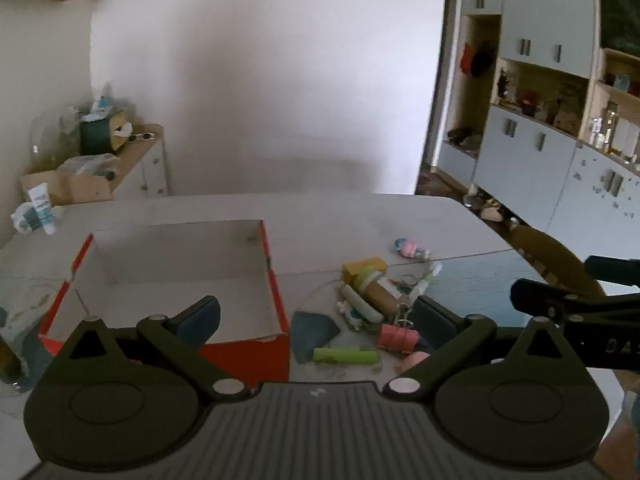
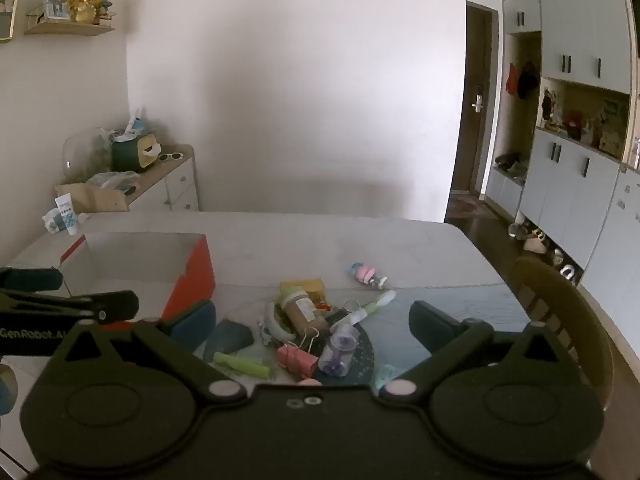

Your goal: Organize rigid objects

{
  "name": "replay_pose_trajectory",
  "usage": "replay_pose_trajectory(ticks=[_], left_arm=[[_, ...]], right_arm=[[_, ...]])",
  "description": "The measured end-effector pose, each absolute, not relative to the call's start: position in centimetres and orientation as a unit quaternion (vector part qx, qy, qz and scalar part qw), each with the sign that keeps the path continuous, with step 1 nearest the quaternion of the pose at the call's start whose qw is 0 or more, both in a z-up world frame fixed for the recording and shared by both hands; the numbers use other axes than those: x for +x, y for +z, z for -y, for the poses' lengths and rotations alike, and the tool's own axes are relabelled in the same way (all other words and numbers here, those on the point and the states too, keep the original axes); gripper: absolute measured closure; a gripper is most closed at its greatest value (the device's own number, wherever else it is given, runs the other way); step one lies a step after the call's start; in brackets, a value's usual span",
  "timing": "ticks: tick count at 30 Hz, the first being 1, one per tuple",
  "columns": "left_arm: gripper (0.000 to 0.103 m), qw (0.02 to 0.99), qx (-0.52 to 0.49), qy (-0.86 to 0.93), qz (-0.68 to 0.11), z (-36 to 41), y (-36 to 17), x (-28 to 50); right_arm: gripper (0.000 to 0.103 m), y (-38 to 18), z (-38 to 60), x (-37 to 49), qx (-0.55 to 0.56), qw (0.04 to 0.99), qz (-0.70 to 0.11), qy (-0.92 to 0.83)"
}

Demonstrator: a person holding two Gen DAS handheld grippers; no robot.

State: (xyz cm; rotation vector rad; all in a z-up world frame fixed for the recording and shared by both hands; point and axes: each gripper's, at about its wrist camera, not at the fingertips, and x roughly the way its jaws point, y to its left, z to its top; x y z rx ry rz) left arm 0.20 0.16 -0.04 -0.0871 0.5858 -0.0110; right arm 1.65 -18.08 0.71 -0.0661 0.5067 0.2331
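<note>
A red cardboard box (image 1: pixel 280 312) with a white empty inside sits on the white table; it also shows in the right wrist view (image 2: pixel 196 276). To its right lies a pile of small things: a brown bottle (image 1: pixel 380 294) (image 2: pixel 304 312), a yellow box (image 1: pixel 362 266), a green tube (image 1: pixel 346 356) (image 2: pixel 240 364), a pink binder clip (image 1: pixel 398 338) (image 2: pixel 296 356), a clear purple jar (image 2: pixel 340 350). A pink toy (image 1: pixel 408 247) (image 2: pixel 366 274) lies apart, farther back. My left gripper (image 1: pixel 316 318) is open and empty above the box's near right corner. My right gripper (image 2: pixel 312 322) is open and empty above the pile.
A wooden chair (image 2: pixel 560 320) stands at the table's right side. A tube and wrappers (image 1: pixel 38 210) lie at the table's far left corner. A low cabinet with clutter (image 2: pixel 160 176) stands by the wall. Grey cupboards (image 2: pixel 580 184) line the right wall.
</note>
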Motion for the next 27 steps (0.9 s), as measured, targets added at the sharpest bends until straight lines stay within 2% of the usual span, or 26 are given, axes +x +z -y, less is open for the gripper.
replay_pose_trajectory(ticks=[27], left_arm=[[0.0,0.964,-0.025,-0.011,-0.263,-0.2,0.7,0.4]], right_arm=[[0.0,1.2,18.7,2.0,-0.003,0.962,-0.251,0.103]])
